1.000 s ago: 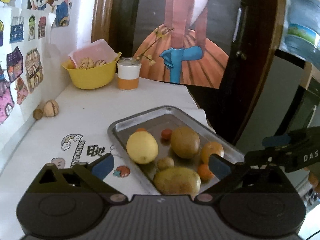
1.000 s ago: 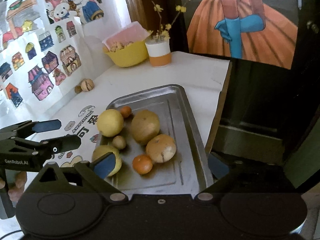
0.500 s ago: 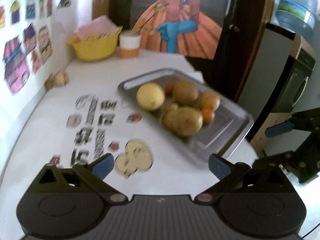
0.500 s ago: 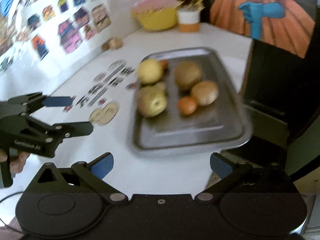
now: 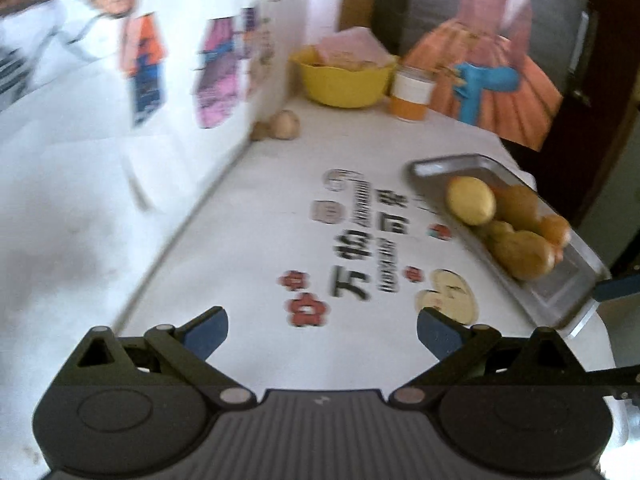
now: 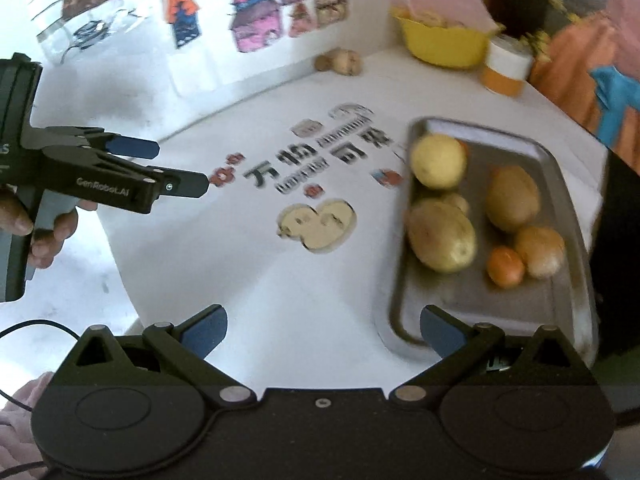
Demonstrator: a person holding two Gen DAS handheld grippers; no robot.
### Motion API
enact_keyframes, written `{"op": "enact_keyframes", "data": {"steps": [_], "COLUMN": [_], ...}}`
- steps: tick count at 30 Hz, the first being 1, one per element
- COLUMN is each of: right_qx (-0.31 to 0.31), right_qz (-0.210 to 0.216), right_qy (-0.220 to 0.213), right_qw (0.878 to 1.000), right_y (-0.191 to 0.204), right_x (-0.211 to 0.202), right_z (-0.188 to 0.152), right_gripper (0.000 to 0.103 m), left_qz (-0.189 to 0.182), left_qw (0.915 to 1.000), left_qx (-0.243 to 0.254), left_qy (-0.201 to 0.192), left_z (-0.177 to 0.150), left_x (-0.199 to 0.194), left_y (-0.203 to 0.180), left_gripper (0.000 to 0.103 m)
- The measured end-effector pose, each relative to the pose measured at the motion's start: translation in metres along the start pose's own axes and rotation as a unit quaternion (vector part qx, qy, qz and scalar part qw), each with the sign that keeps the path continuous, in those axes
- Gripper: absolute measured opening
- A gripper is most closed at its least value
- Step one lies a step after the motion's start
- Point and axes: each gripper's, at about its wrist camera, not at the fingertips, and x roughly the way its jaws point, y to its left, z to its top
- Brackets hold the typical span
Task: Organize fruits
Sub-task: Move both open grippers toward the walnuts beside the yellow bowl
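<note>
My right gripper [image 6: 323,330] hangs wide open and empty over the white tabletop [image 6: 280,292], just off the near corner of the shallow steel tray [image 6: 560,168]; my left gripper [image 5: 322,332] is just as open and empty, well to the left over the printed lettering. To start well, I'd pick one fruit at the edge of the cluster and come down with a finger on each side. The big yellow-green fruit [image 6: 442,236] lies nearest, ahead and right of my right fingers, with the small orange fruit [image 6: 505,267] beyond it; all the fruit sits in the tray.
</note>
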Motion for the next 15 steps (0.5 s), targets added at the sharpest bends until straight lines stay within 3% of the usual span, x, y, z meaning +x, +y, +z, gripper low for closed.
{"op": "enact_keyframes", "data": {"steps": [6,15], "right_qx": [-0.033,-0.057], "right_qz": [0.003,-0.009], "right_qy": [-0.020,-0.048], "right_qw": [0.999,0.997], "right_y": [0.010,0.001], "right_x": [0.006,0.011], "right_z": [0.032,0.092], "right_gripper": [0.102,0.102], "left_qz": [0.017,0.006], "left_qw": [0.9995,0.9980], "left_qx": [-0.024,-0.032], "left_qy": [-0.008,-0.055], "left_z": [0.011,0.043], "left_x": [0.001,0.013], "left_y": [0.019,0.017], "left_gripper": [0.102,0.102]}}
